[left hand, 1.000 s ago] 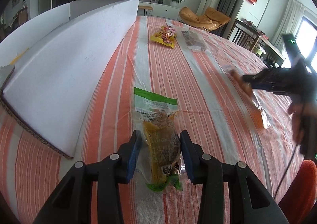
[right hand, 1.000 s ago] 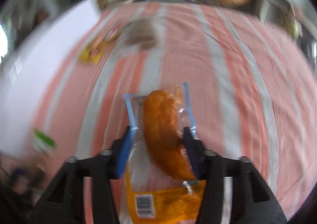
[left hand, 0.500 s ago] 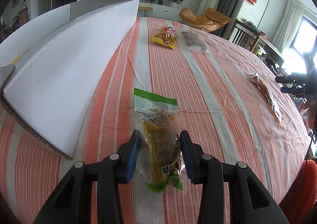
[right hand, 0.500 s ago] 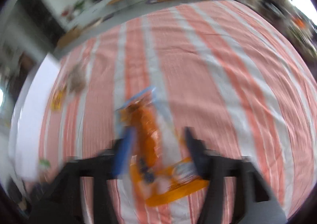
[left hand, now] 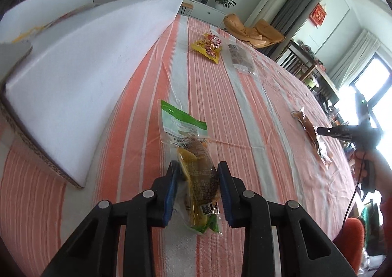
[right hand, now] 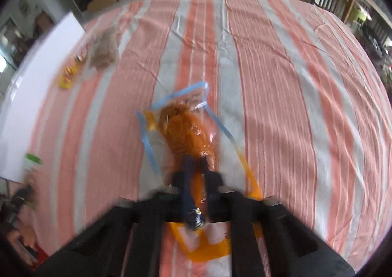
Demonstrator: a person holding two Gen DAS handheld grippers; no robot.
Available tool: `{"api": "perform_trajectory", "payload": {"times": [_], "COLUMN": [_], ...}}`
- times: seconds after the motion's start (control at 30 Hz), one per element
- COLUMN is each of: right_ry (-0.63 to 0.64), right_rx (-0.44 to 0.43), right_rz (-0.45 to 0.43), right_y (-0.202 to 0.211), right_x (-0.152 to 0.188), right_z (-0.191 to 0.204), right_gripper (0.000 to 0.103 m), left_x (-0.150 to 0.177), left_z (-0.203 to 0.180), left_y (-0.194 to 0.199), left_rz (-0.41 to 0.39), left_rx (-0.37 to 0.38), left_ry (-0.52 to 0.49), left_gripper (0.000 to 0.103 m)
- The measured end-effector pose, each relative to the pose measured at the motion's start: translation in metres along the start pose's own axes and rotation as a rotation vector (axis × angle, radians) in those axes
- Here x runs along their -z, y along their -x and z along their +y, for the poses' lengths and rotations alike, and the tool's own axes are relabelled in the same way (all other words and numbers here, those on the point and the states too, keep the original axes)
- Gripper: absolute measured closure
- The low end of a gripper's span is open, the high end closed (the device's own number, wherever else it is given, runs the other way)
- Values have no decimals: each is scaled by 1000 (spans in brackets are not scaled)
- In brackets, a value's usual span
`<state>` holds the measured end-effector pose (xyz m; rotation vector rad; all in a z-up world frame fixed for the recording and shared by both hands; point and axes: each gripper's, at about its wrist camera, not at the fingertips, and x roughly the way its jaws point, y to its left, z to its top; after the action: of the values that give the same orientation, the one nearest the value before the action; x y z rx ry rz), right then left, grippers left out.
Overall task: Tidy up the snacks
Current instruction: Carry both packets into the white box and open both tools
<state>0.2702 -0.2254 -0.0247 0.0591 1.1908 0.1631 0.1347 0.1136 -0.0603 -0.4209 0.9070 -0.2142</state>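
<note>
so the left gripper [left hand: 198, 180] has its blue pads either side of the green-topped snack pouch [left hand: 193, 166], which looks lifted a bit off the striped tablecloth [left hand: 245, 110] near its near edge; whether the pads actually squeeze it, can't tell; the right gripper [right hand: 195, 179] is pressed together on the orange snack bag [right hand: 188, 137], blurry, over the middle of the cloth; white cardboard box [left hand: 80, 68] sits along the left edge; yellow candy packet [left hand: 208, 47] and clear brown snack pack [left hand: 240, 58] lie just beside each other toward the far edge
</note>
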Motion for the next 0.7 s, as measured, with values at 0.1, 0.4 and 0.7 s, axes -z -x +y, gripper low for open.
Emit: {"api": "perform_trajectory", "payload": {"times": [0.1, 0.4, 0.7], "right_ry": [-40, 378, 213], "right_rx": [-67, 181, 45], "right_rz": [-18, -52, 14], "right_y": [9, -26, -26], "right_x": [5, -7, -17], "right_z": [-2, 48, 26], "right_gripper": [99, 26, 55], "left_x": [3, 5, 3], "left_z": [-2, -4, -7], "left_y": [3, 3, 0], "left_rz": [3, -4, -9], "left_rx": [3, -1, -1], "left_ry": [-4, -14, -23], "left_gripper": [72, 72, 72]}}
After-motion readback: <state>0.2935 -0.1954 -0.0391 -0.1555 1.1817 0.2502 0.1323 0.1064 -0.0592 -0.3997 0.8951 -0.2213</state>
